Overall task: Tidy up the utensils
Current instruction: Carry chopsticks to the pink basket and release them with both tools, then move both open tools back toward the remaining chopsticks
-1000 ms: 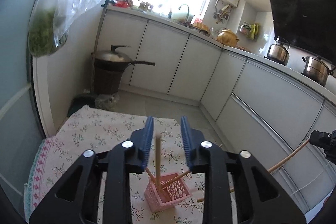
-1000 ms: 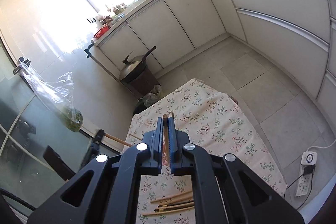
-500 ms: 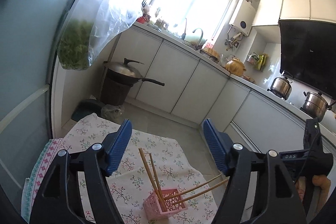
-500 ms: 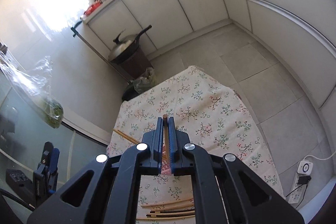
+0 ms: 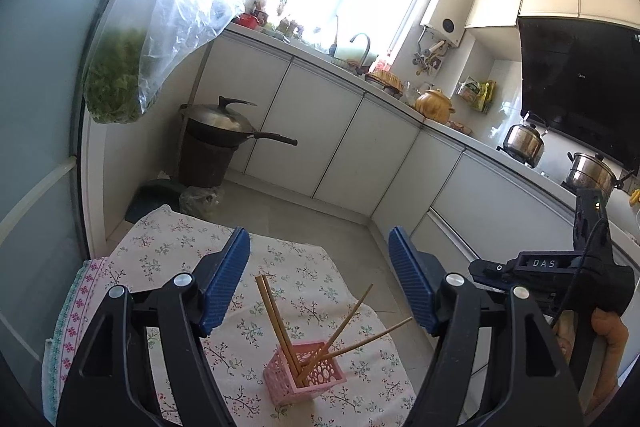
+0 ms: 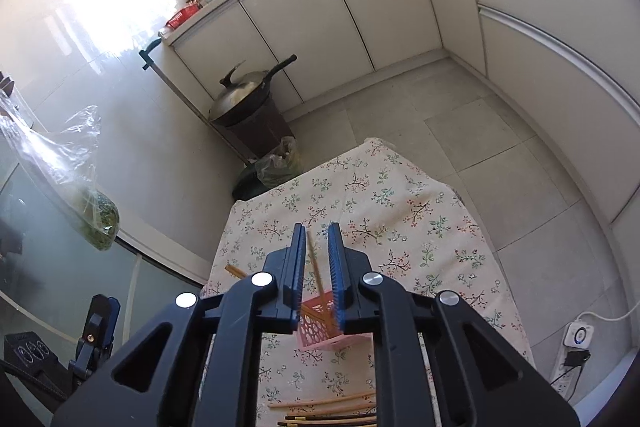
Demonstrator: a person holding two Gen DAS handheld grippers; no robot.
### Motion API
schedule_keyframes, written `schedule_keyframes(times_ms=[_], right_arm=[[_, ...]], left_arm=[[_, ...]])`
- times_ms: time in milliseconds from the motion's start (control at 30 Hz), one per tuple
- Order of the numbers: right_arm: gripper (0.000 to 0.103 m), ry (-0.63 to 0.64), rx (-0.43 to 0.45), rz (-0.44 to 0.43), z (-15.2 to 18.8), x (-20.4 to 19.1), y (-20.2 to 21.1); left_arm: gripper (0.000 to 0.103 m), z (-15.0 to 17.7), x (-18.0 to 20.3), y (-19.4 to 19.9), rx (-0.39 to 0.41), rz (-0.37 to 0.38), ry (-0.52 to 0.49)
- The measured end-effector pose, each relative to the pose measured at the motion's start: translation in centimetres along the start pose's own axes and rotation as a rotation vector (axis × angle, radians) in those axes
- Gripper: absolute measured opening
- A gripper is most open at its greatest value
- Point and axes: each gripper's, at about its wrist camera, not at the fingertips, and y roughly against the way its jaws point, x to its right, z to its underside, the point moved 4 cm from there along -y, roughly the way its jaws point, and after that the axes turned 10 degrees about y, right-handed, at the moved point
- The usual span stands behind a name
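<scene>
A pink perforated holder (image 5: 303, 377) stands on the floral tablecloth (image 5: 168, 247) with several wooden chopsticks (image 5: 276, 319) leaning in it. My left gripper (image 5: 319, 251) is wide open and empty above it. In the right wrist view my right gripper (image 6: 317, 239) is slightly open right above the holder (image 6: 320, 327); a chopstick (image 6: 313, 259) stands loose in the gap between its fingers, its lower end in the holder. More chopsticks (image 6: 324, 409) lie on the cloth near the front edge.
A wok on a dark bin (image 5: 216, 143) and a bag (image 6: 276, 167) stand beyond the table's far end. A hanging bag of greens (image 5: 116, 83) is at the left. White cabinets (image 5: 340, 131) line the walls. A power strip (image 6: 576, 343) lies on the floor.
My left gripper opened wide and let go of its chopstick, which now leans in the holder. My right gripper moved over the holder and its jaws parted from the chopstick.
</scene>
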Motion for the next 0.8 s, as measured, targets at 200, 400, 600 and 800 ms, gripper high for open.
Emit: schedule_keyframes(times_ms=[200,400,600,800], right_arm=[[0.033,0.059,0.059,0.048,3.2,-1.2,1.9],[0.06,0.099,0.135,0.113,5.7,-1.8,4.1],[0.072,0.141,0.183,0.217,7.9,-1.8,6.0],[0.082,0.146,0.192,0.296,10.1,-1.2,7.2]], left_arm=[[0.076,1.9,1.9,-0.3,-0.051,-0.008,-0.077],[0.088,3.2,2.6,0.4,-0.05,-0.061,-0.137],[0.092,4.1,2.2,0.9,-0.074,-0.096,-0.152],[0.096,4.9,2.5,1.8,-0.085,-0.116,-0.2]])
